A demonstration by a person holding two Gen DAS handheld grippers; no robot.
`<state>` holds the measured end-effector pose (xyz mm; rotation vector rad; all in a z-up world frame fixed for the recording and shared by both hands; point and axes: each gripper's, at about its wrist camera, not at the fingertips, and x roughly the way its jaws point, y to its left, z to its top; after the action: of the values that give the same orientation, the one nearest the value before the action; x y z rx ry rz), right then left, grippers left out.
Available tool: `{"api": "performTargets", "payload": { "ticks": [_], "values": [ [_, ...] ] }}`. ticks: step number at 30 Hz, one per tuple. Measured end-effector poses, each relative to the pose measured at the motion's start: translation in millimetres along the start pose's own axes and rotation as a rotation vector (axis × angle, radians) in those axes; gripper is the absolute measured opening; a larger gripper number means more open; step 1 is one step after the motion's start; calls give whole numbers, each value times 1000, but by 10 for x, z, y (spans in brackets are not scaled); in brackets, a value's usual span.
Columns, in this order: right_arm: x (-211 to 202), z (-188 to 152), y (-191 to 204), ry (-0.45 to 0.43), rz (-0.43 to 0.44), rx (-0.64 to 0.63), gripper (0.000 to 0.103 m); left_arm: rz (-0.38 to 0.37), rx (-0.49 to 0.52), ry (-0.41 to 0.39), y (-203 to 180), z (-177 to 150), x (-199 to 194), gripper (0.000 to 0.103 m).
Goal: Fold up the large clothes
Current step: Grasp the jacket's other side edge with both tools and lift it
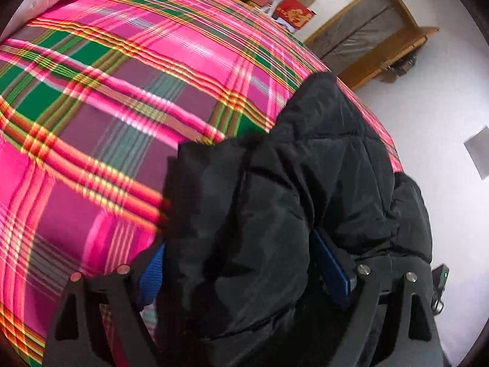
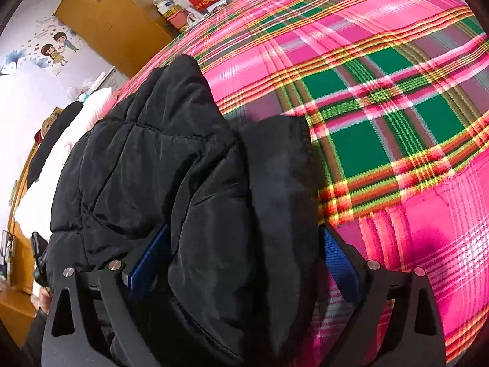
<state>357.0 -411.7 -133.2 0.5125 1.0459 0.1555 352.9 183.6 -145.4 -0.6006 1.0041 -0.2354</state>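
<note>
Plainly found a black quilted puffer jacket (image 1: 305,168) bunched on a bedspread of pink, green and yellow plaid cloth (image 1: 122,107). Saw the left gripper (image 1: 238,238) tilted down over the near end of that jacket, jaws spread wide and released, not clamped. Noted padded fabric bulging up between its blue pads (image 1: 331,263), the right pad tucked into a fold, the left pad at the jacket's edge with bare plaid just outside it. Traced the jacket's long axis forward from the fingers and slanting off to the right, narrowing to a rounded far end well ahead, beside the bed's edge.

Likewise saw the right gripper (image 2: 244,226) angled down with jaws wide and let go, the same black jacket (image 2: 152,168) heaped between its blue pads (image 2: 339,260). Followed the long axis there forward and off to the left of the fingers. Found the plaid bedspread (image 2: 397,122) open to the right of that gripper. Could not tell collar from hem in either view.
</note>
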Motion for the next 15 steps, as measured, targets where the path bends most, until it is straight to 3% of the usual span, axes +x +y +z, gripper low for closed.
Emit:
{"api": "performTargets", "payload": {
  "ticks": [4, 10, 12, 15],
  "values": [
    [31, 18, -62, 24, 41, -7, 95, -7, 13, 27, -25, 27, 65, 93],
    [174, 193, 22, 35, 44, -25, 91, 56, 71, 58, -214, 110, 176, 99],
    [170, 204, 39, 37, 77, -11, 73, 47, 68, 61, -220, 93, 169, 98],
    [86, 106, 85, 20, 95, -23, 54, 34, 76, 67, -242, 62, 165, 91]
  ]
}}
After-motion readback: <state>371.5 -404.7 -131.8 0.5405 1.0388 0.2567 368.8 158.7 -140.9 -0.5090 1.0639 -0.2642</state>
